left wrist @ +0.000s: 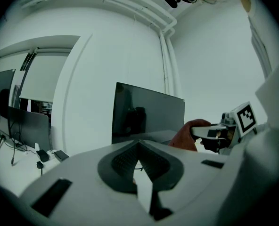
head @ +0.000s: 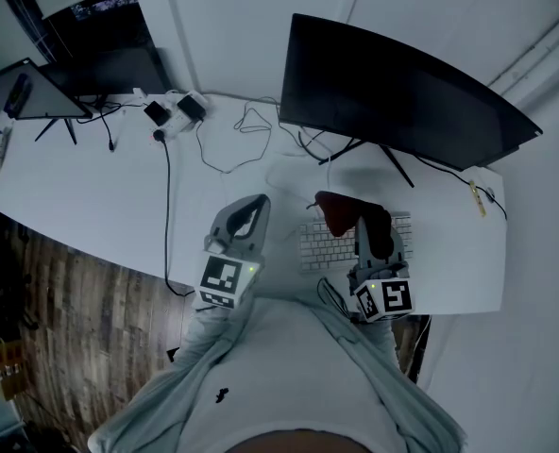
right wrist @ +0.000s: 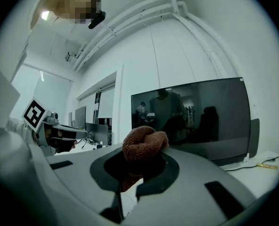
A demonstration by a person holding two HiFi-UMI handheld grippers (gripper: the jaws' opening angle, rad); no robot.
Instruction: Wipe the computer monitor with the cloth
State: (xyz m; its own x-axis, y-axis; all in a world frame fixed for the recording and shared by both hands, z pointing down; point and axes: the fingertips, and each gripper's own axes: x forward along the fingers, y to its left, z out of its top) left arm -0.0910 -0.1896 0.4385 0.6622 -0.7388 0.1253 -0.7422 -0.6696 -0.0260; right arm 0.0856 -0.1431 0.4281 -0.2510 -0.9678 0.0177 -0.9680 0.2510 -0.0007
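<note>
The dark curved monitor (head: 402,92) stands at the back right of the white desk (head: 91,196). It also fills the middle of the left gripper view (left wrist: 149,114) and the right of the right gripper view (right wrist: 201,114). My right gripper (head: 350,217) is shut on a bunched red-brown cloth (head: 336,210) (right wrist: 144,145), held above the white keyboard (head: 322,248) and short of the screen. My left gripper (head: 259,202) (left wrist: 139,146) hovers to its left, shut, with nothing in it. From the left gripper view the cloth (left wrist: 186,133) and the right gripper (left wrist: 224,131) show at the right.
A second dark screen (head: 34,88) stands on a tripod at the desk's back left. Power adapters (head: 171,111) and loose cables (head: 232,140) lie between the two screens. A small yellow item (head: 475,196) lies at the right edge. Wood floor (head: 62,300) shows left of the desk.
</note>
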